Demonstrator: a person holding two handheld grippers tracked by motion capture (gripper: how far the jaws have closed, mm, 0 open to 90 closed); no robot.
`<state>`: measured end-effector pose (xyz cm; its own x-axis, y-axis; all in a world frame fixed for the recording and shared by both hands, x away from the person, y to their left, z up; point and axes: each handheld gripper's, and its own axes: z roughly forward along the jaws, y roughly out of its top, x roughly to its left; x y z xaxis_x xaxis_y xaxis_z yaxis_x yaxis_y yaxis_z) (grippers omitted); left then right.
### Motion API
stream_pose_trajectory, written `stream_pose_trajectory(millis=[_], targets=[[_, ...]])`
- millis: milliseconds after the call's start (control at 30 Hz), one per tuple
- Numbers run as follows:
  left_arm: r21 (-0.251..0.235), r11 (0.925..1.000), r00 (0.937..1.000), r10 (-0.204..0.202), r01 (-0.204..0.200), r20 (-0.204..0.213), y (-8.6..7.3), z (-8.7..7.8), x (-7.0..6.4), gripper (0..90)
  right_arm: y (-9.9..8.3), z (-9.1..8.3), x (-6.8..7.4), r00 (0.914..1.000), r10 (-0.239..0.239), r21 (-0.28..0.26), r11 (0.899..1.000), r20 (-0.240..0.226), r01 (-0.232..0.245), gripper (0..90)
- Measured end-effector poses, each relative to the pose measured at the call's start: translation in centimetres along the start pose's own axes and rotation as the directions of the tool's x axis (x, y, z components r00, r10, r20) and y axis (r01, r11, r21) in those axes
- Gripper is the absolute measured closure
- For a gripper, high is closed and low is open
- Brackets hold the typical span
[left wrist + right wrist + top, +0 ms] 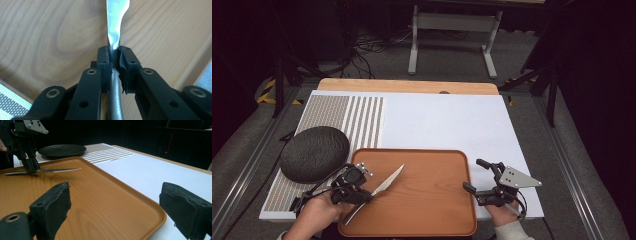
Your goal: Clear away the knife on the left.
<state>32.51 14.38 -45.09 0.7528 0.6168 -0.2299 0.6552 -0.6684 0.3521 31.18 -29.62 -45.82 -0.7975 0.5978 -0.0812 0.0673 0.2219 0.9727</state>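
A metal table knife [388, 181] hangs just above the wooden tray [432, 200], blade pointing to the far right. My left gripper [362, 192] is shut on the knife's handle over the tray's left part; in the left gripper view the knife [113, 32] runs up between the closed pads [125, 62]. The right gripper view shows the knife [58, 170] level, a little above the tray [105, 202], held by the left gripper [31, 168]. My right gripper [476, 175] stands open beside the tray's right edge, nothing between its fingers [53, 205].
A dark round textured plate [314, 152] lies left of the tray on a striped placemat [357, 120]. A white board [447, 120] covers the table beyond the tray. Table edges and metal rails run on both sides.
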Motion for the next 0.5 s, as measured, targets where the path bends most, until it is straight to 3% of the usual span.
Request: stream_pose_trajectory(millis=[500], targets=[[0.012, 0.9999, 0.9999, -0.002, 0.002, -0.016, 0.04, 0.4, 0.1, 79.3, -0.01, 0.0, 0.03, 1.0, 0.002, 0.0, 1.0, 0.0, -0.002, 10.3]])
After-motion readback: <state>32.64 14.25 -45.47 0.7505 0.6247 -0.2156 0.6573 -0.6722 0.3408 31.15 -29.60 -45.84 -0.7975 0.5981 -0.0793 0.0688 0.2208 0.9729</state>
